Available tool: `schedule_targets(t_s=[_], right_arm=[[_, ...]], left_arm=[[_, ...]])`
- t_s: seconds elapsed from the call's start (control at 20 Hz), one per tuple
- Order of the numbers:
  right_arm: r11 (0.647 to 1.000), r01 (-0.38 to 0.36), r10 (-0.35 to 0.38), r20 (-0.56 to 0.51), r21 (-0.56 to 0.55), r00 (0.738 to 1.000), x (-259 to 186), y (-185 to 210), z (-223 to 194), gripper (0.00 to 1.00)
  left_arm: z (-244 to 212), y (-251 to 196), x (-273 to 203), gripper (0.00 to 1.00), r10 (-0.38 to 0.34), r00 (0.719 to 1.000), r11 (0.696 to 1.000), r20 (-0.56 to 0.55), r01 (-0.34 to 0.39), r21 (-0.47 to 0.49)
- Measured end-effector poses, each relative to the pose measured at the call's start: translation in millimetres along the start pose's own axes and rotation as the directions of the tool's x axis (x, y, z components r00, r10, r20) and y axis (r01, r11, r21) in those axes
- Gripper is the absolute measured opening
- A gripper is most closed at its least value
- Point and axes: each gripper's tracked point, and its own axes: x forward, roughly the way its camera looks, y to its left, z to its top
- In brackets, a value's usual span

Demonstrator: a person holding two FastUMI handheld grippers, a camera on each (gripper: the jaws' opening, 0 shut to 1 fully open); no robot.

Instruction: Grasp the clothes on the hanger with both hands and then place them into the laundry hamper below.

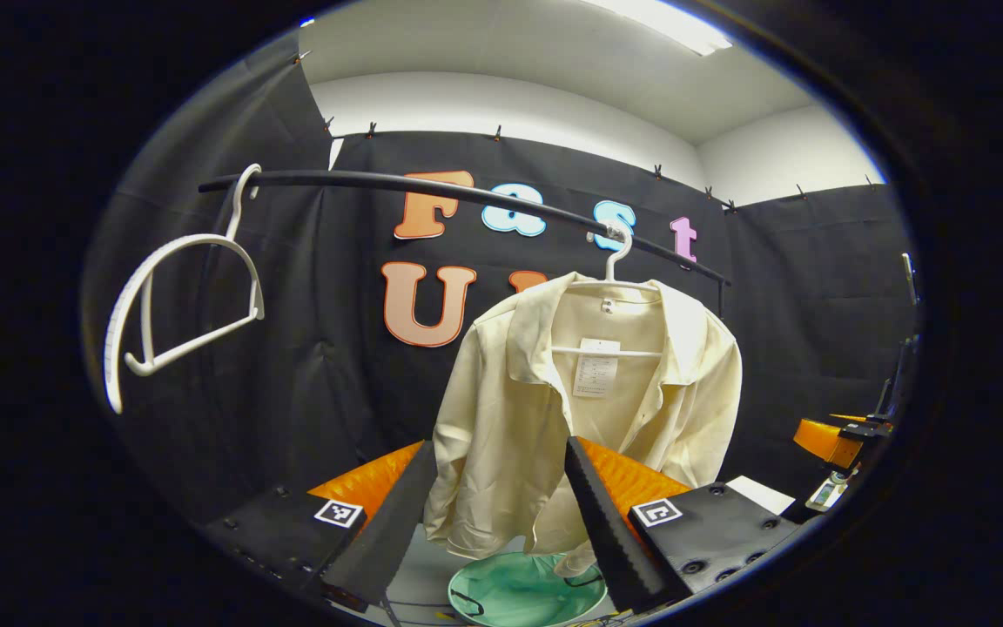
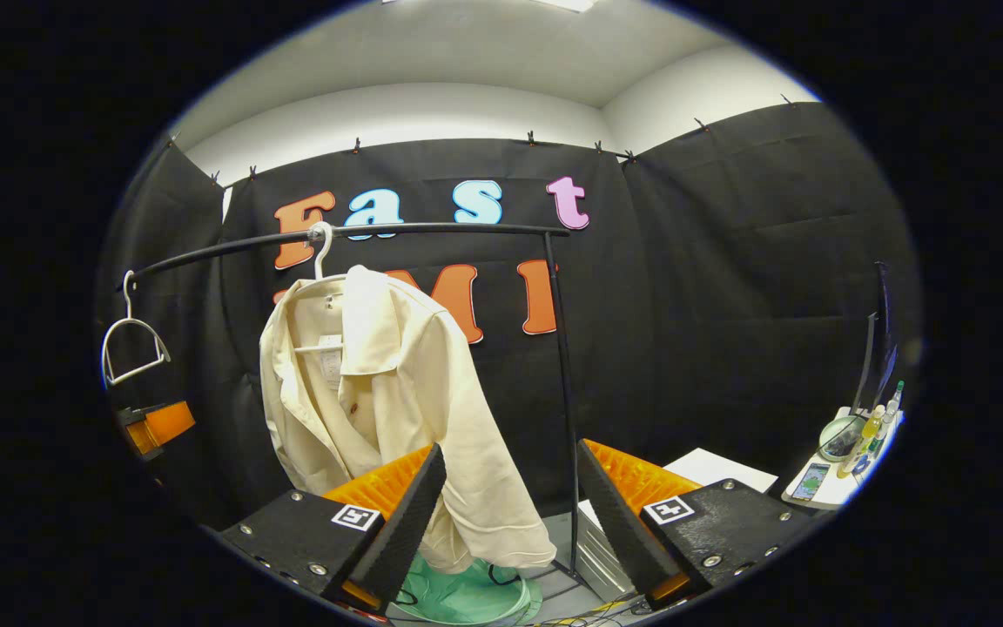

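Observation:
A cream shirt [image 1: 554, 409] hangs on a white hanger [image 1: 615, 252] from the black rail [image 1: 432, 187]. Below it on the floor sits the green laundry hamper [image 1: 523, 592]. My left gripper [image 1: 497, 483] is open in front of the shirt's lower part, its fingers a little short of the cloth. In the right gripper view the same shirt [image 2: 380, 392] hangs left of centre, with the hamper [image 2: 467, 592] under it. My right gripper [image 2: 510, 488] is open beside the shirt's sleeve, holding nothing. The other gripper [image 2: 158, 427] shows at the far left.
An empty white hanger [image 1: 179, 296] hangs at the rail's left end. The rail's upright post [image 2: 564, 392] stands right of the shirt, with a white box [image 2: 597, 540] at its foot. A small table [image 2: 841, 470] with bottles and a phone is at far right.

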Motion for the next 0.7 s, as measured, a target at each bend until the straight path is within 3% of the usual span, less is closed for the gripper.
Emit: schedule_targets(t_s=[0.25,0.7], right_arm=[[1.0,-0.008,0.008,-0.031,-0.013,0.999,1,43,-12,0.95],[0.992,-0.119,0.117,-0.056,-0.046,0.992,46,128,-10,0.94]], left_arm=[[-12,19,10,0.96,-0.031,0.999,0.999,-0.039,0.03,-0.025],[-31,39,1,0.96,-0.017,0.996,0.999,-0.082,0.014,-0.04]])
